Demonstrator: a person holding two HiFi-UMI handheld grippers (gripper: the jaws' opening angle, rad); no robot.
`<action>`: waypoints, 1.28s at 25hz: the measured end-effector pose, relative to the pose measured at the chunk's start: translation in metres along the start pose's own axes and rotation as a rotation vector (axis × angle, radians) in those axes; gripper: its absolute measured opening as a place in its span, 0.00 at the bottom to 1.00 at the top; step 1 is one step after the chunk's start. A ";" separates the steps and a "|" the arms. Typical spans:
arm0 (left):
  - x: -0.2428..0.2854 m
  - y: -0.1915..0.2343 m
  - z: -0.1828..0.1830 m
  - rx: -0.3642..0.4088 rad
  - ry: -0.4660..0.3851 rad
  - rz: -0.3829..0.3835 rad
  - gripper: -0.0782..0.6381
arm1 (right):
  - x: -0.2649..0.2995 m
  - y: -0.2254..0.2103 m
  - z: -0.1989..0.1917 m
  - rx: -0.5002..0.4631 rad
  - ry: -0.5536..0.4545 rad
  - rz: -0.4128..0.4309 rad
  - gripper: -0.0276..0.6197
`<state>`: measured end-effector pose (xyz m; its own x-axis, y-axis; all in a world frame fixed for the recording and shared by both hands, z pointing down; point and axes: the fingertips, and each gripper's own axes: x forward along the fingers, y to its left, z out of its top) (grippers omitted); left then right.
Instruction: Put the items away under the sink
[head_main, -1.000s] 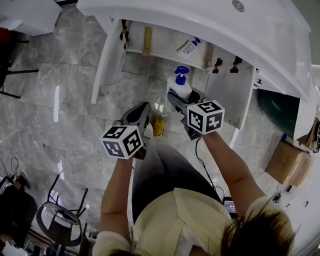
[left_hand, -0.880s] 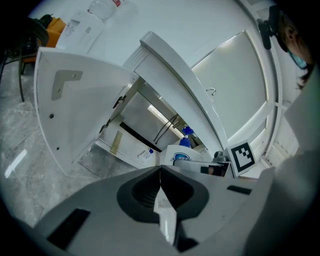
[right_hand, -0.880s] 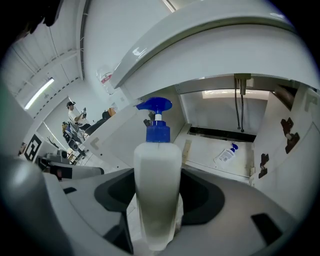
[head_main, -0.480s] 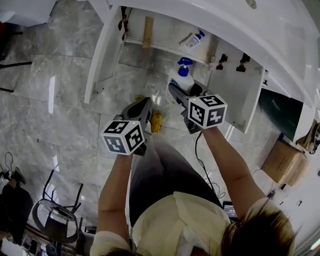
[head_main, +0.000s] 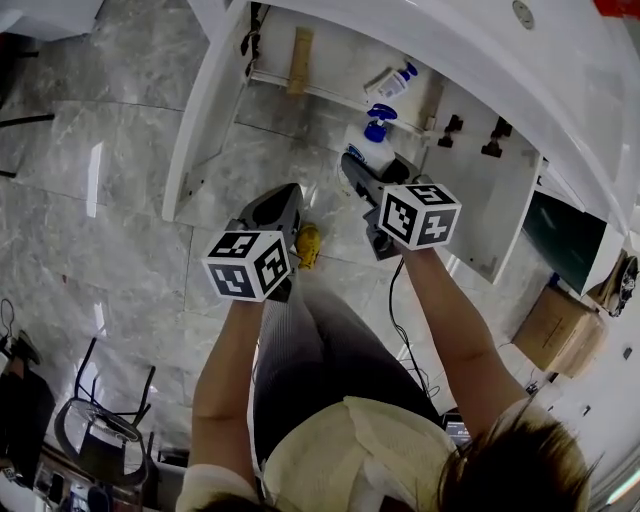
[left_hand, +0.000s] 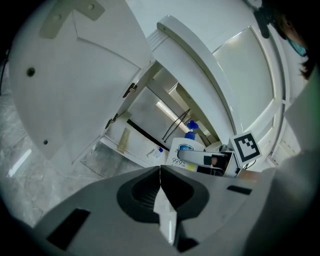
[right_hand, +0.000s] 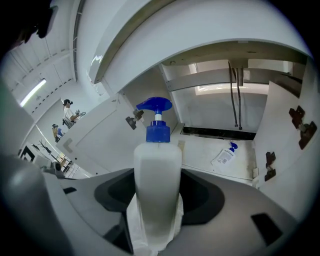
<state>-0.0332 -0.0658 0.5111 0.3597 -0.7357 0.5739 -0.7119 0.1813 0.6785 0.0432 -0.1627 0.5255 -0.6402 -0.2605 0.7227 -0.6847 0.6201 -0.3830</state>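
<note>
A white pump bottle (right_hand: 157, 165) with a blue pump head sits clamped by its sides between the jaws of the right gripper (right_hand: 157, 197), held pump end up before the open cabinet (head_main: 335, 68) under the sink (head_main: 450, 45), nearer the right door (head_main: 482, 215) than the left. The left gripper (left_hand: 160, 170) hangs beside it, jaws pressed together with nothing between them. A smaller blue-capped bottle (right_hand: 226, 154) lies on its side toward the right edge of the cabinet floor.
</note>
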 end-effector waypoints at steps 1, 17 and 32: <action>0.003 0.002 0.000 0.002 0.001 0.001 0.16 | 0.004 0.000 0.001 0.003 -0.004 0.001 0.47; 0.060 0.025 -0.007 -0.003 0.015 0.021 0.16 | 0.056 -0.026 -0.003 -0.057 0.029 0.009 0.47; 0.094 0.065 0.002 -0.005 -0.020 0.072 0.16 | 0.120 -0.055 0.004 -0.104 0.011 -0.010 0.47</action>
<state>-0.0467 -0.1245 0.6090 0.2952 -0.7334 0.6123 -0.7327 0.2375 0.6378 0.0029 -0.2313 0.6308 -0.6295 -0.2592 0.7325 -0.6507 0.6910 -0.3147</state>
